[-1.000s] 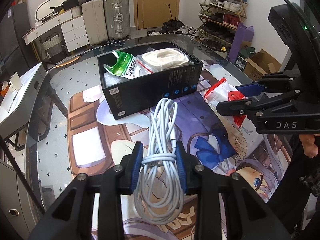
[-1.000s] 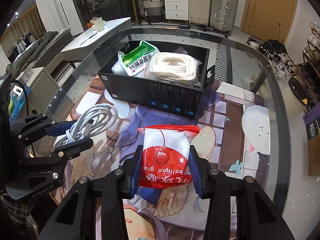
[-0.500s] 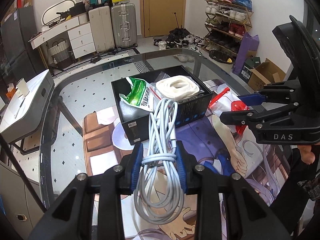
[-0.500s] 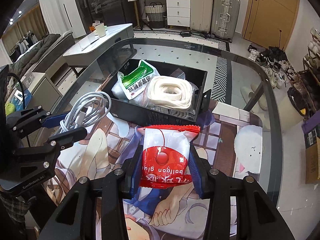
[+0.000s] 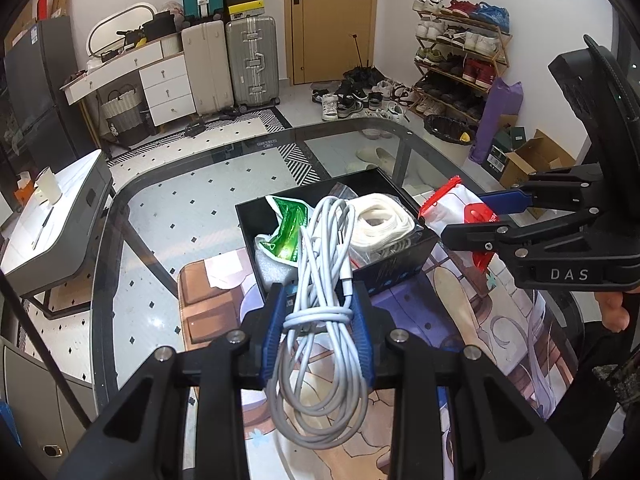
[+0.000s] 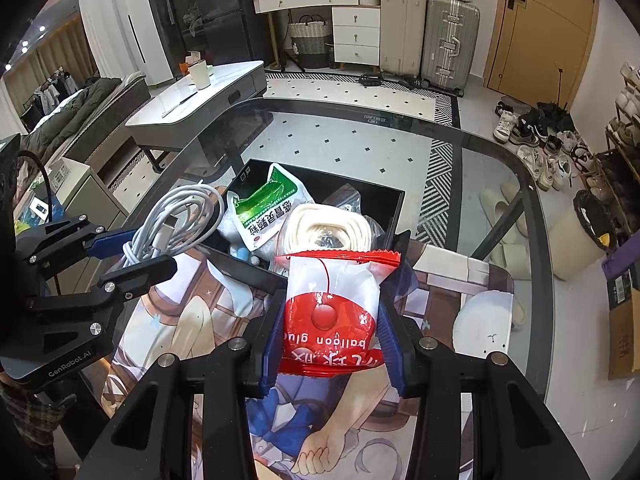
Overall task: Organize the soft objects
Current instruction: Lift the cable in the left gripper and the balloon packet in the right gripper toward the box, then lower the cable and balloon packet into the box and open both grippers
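Both bundles lifted nearer black box (image 5: pixel 400 270), cable coil (image 5: pixel 320 320) lengthwise between jaws

Right gripper (image 6: pixel 330 334) clamped on red-and-white balloon glue packet (image 6: pixel 331 304), just this side of black box (image 6: pixel 394 216). Left of box, left gripper (image 6: pixel 132 254) pinching coiled white cable (image 6: pixel 176 220)

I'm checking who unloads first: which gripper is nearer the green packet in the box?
Left gripper, with the cable, is nearer the green packet; right gripper is by the box's other end.
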Motion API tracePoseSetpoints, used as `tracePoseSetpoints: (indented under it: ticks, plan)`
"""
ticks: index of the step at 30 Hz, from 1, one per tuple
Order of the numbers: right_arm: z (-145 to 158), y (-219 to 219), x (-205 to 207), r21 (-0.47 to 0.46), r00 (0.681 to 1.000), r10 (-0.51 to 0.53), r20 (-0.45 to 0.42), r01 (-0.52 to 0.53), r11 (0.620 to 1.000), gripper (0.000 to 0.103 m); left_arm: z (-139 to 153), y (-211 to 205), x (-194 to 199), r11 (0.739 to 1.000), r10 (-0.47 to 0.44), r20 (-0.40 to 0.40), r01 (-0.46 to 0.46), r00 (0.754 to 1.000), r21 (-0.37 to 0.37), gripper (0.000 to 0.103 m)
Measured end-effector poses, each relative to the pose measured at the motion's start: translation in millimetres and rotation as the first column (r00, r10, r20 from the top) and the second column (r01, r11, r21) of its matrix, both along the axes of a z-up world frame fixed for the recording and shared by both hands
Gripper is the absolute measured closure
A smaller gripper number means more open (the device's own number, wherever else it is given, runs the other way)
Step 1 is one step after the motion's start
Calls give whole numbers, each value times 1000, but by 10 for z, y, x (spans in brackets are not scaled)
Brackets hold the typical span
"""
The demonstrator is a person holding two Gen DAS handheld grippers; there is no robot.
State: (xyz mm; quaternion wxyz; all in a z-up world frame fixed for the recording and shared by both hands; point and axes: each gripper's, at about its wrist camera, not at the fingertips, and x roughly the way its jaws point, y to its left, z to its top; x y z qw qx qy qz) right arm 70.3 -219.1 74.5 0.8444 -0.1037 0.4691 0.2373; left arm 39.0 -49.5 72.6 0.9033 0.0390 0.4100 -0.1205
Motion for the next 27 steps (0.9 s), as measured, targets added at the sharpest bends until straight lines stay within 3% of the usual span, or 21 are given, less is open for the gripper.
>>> tracePoseSetpoints:
  ticks: [18, 27]
  plan:
    - [91, 85, 420, 30, 1000, 9, 7, -9, 1000, 60, 26, -12, 340, 1000, 7, -11, -7, 1000, 2, 73]
    - [-39, 163, 645, 44, 1000, 18, -20, -18, 999, 60, -99, -6, 546, 1000, 12, -42, -12, 999, -6, 73]
